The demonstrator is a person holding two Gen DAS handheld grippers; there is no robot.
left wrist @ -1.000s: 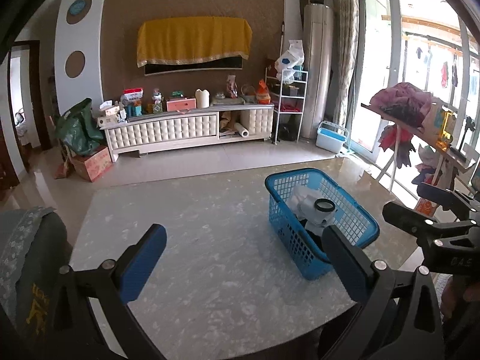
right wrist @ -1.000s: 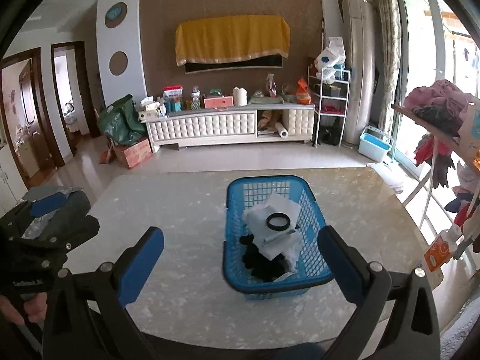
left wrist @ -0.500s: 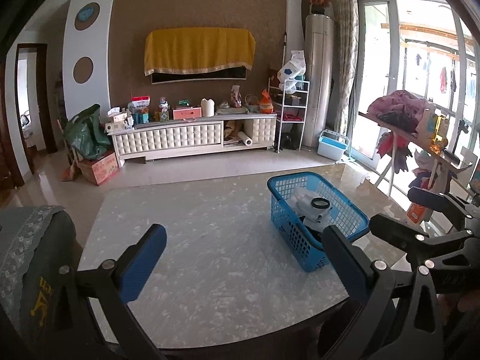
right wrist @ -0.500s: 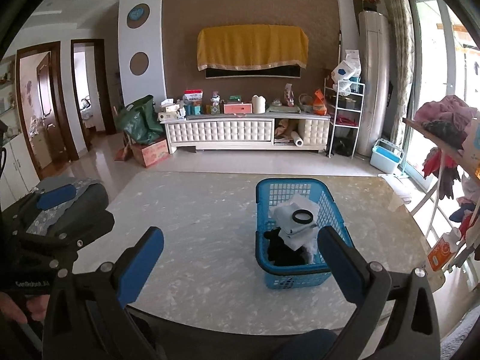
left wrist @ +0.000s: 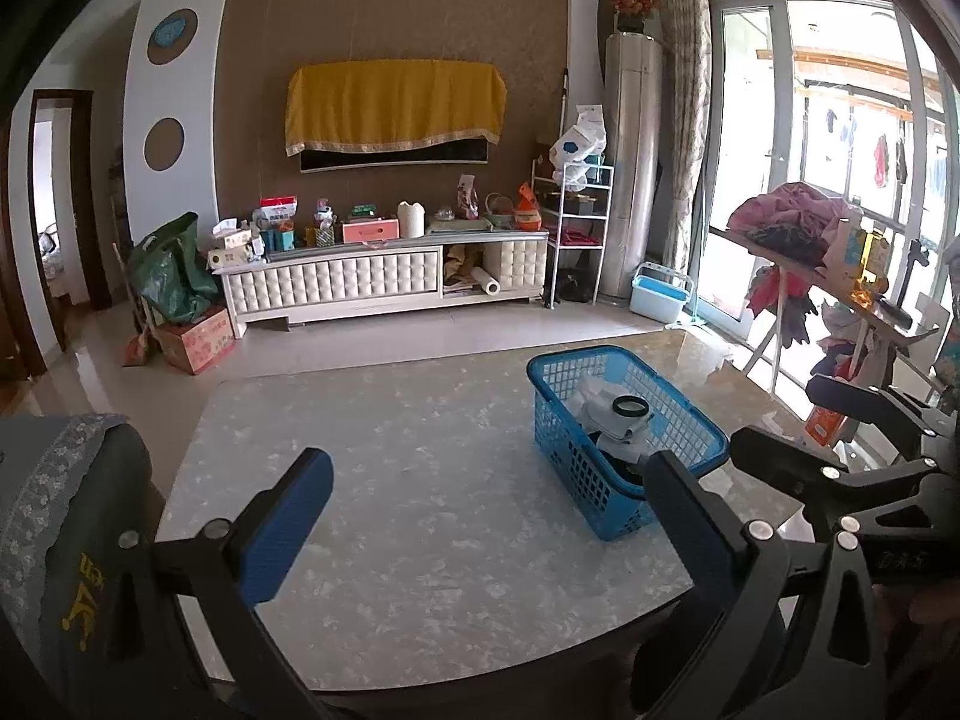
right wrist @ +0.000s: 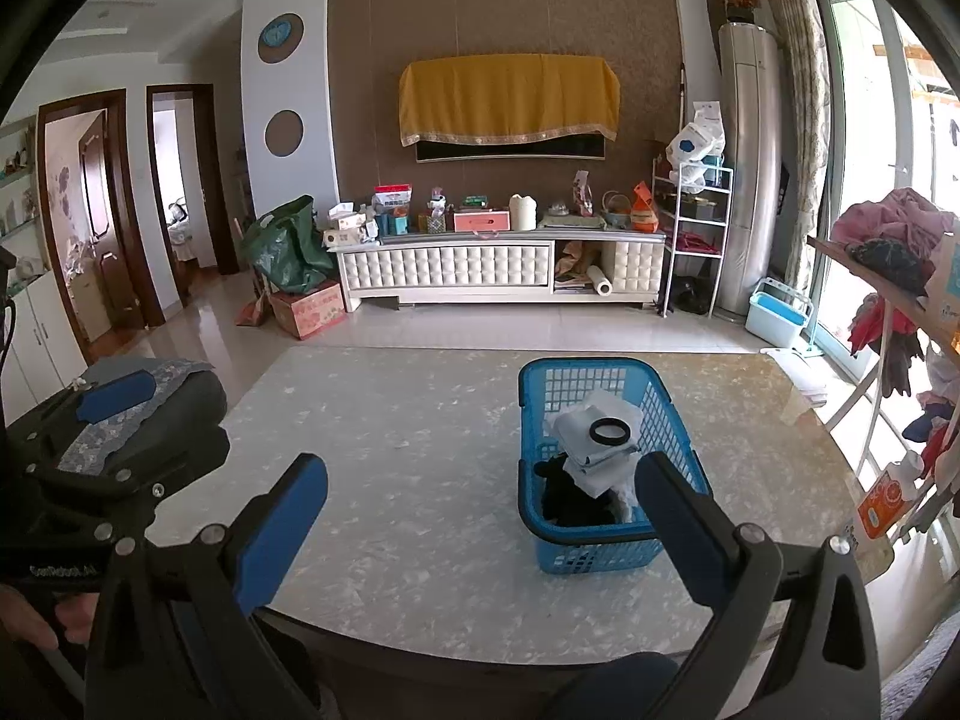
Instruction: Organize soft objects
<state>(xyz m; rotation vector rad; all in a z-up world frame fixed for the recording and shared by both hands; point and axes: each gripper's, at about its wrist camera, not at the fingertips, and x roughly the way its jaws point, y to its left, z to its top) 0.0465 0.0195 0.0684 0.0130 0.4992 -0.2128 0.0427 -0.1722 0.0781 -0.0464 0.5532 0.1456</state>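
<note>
Blue basket point(right wrist: 600, 546) (clothes inside) sits just beyond the spread right gripper point(right wrist: 480, 510)

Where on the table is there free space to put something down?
The table is bare from its left edge up to the blue basket, and along the far edge behind the basket. The basket itself is crowded with white and black cloth. Both grippers, left and right, are open and empty.
</note>
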